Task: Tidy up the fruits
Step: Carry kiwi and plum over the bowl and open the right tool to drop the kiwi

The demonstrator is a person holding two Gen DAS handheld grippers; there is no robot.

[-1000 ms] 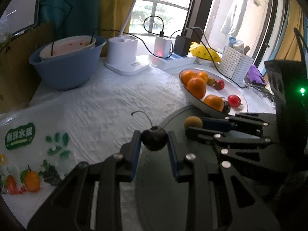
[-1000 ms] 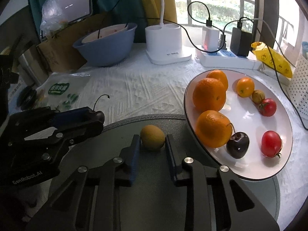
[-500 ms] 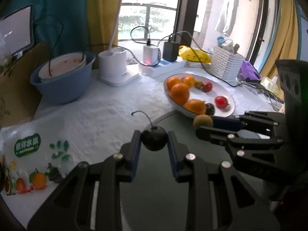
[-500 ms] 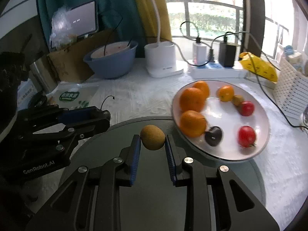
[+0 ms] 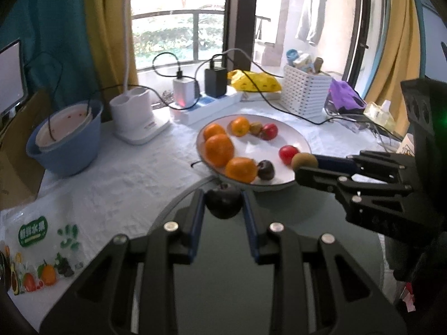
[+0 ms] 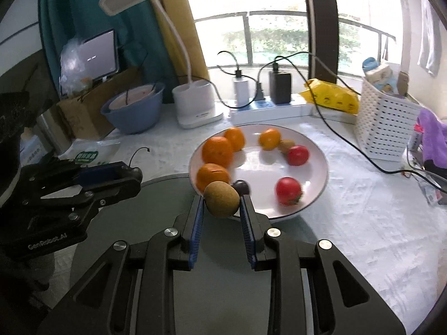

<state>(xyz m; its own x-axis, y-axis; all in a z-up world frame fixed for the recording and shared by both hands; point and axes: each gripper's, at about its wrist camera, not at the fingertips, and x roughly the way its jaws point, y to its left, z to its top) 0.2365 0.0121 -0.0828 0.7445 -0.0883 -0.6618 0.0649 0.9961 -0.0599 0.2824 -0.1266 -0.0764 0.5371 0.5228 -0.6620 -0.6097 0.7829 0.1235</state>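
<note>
My left gripper [image 5: 223, 205] is shut on a dark cherry [image 5: 223, 204], held in the air just short of the near rim of the white plate [image 5: 297, 136]. My right gripper [image 6: 222, 203] is shut on a brown kiwi [image 6: 221, 198], also raised, over the plate's [image 6: 318, 156] near-left rim. The plate holds several oranges [image 5: 219, 149], two red tomatoes [image 6: 288, 190], a small kiwi [image 6: 286, 145] and another dark cherry [image 5: 265, 169]. In the left wrist view the right gripper [image 5: 306, 164] comes in from the right with its kiwi [image 5: 304, 161]. The left gripper [image 6: 134, 174] shows at left in the right wrist view, cherry stem up.
A round dark mat [image 5: 229, 268] lies under both grippers on the white cloth. At the back stand a blue basin [image 5: 65, 142], a white lamp base [image 5: 137, 117], a power strip with chargers [image 5: 206, 103], a yellow bag [image 5: 255, 82] and a white basket [image 5: 306, 95]. A printed fruit bag [image 5: 36, 251] lies left.
Both grippers have risen and drawn toward the plate, each keeping its fruit. The plate now sits lower and closer to centre in both views, and the right gripper's kiwi overlaps its rim.
</note>
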